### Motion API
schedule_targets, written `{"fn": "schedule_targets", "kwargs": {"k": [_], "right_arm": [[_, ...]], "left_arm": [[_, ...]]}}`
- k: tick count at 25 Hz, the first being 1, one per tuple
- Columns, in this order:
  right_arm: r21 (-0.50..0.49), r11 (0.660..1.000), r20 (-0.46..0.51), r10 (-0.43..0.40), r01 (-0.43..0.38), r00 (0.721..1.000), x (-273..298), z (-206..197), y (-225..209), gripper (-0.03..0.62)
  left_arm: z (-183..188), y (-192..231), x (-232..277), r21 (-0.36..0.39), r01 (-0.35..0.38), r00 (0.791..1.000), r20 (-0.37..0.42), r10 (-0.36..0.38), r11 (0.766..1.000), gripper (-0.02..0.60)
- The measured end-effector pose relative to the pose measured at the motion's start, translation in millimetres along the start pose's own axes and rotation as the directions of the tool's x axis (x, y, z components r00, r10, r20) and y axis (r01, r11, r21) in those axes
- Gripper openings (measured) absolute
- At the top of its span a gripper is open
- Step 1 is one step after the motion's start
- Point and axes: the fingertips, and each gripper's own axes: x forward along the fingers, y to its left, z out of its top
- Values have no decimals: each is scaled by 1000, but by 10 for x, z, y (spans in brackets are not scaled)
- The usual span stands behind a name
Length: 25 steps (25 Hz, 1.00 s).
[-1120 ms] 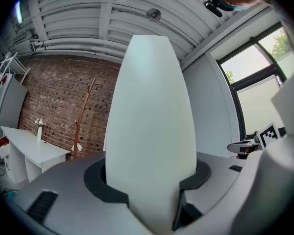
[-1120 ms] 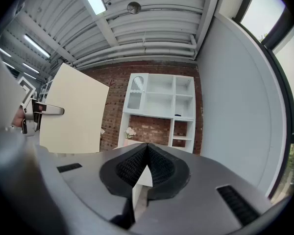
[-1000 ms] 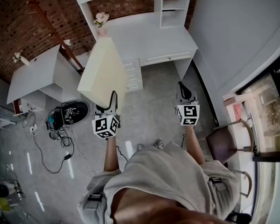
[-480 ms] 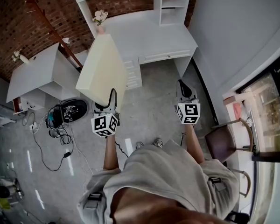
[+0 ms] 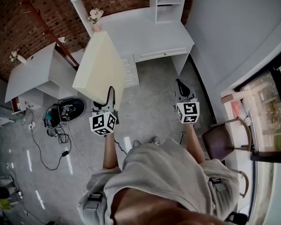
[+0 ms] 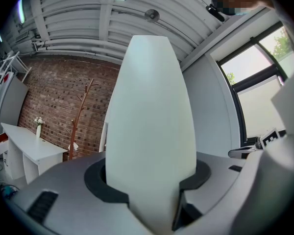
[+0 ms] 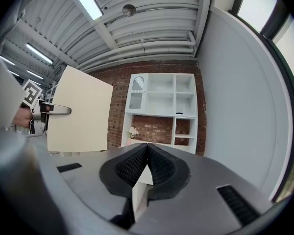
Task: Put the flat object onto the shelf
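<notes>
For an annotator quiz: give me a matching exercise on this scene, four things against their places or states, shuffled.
Things:
1 cream panel
2 right gripper
3 flowers
4 chair

Places or states:
A on the white desk
B shut, nothing in it
C clamped in the left gripper
D far right of the head view

Pairs: 1-C, 2-B, 3-A, 4-D
</notes>
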Motion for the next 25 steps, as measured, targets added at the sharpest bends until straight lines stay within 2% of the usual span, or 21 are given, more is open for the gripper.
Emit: {"fn": "schedule_targets", "kwargs": {"k": [12,25], "right_arm": [[11,1000,-2,16,-16,1000,-114,-133,-338,28],[-4,999,-5,39,-39,999,86,-159,-385,28]], "left_arm": [[-36,-292,54,-24,-26,1000,11,26,999,264],[-173,-274,200,-48,-38,999,-6,38,998,264]]}}
